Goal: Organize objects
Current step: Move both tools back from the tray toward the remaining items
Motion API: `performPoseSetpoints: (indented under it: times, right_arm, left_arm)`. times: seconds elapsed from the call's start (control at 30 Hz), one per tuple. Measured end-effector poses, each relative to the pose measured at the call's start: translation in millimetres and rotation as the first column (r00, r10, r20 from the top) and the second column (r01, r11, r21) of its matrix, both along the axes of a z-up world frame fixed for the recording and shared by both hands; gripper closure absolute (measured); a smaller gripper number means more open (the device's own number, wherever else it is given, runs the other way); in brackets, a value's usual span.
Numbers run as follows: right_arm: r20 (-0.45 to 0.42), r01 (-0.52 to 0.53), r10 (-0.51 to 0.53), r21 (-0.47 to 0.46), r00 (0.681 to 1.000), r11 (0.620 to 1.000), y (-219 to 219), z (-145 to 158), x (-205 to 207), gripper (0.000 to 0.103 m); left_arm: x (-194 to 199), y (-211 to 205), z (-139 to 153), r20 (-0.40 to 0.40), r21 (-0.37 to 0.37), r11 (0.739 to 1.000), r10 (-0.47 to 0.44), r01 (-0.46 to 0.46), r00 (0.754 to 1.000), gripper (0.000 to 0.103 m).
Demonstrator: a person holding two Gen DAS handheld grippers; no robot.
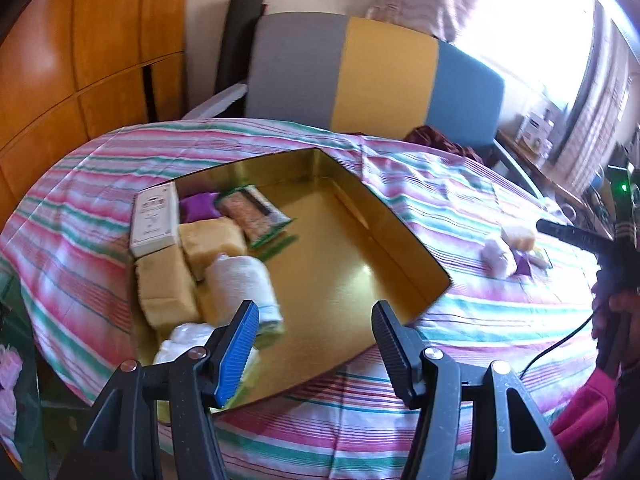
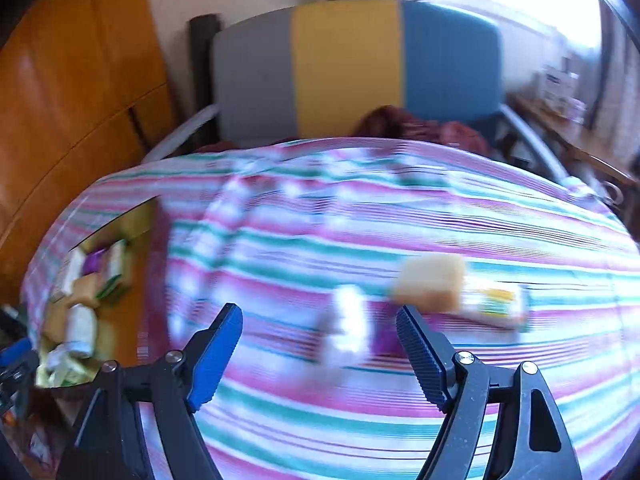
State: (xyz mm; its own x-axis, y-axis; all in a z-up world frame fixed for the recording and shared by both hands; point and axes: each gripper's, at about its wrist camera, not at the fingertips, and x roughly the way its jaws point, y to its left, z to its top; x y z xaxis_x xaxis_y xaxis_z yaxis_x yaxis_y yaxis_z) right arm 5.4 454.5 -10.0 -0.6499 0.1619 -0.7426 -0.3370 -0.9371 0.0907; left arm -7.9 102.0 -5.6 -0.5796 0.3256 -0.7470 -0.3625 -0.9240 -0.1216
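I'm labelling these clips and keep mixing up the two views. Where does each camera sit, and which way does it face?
Left wrist: on the left gripper, facing down over the gold box on the striped cloth; its open fingers, the right gripper and a hand show.
Right wrist: on the right gripper, facing blurred loose items, including a tan block; its open fingers show.
Shared: box, cloth, loose items, striped chair back.
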Motion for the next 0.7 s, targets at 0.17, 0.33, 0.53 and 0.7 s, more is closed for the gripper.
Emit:
performPoseSetpoints:
  times: [0.17,0.33,0.53,0.7]
  right_arm:
    - [-0.017,0.183,-0.183,-0.015,0.983,0.983,58,-13,28,0.020]
    - [0.020,0.351,-0.350,-0.098,0.936,0.931,98,-30,43,0.020]
    - [0.000,0.413,-0.420,-0.189,0.907,0.891,115,-28,56,0.018]
    - [0.006,0.450,-0.459,-0.215,0.888,0.867,123,-30,61,0.018]
  left_arm:
    - [3,25,1,-0.003,-0.015,0.997,-0.074,0.074,0.997,0.044]
    - [1,55,-5,0.051,-0.003,0.991,-0.132,0.132,0.990,0.044]
    - [8,99,-10,0.086,-0.008,0.966,-0.256,0.257,0.963,0.045]
    - [11,135,-16,0.126,-0.012,0.941,-0.334,0.338,0.934,0.045]
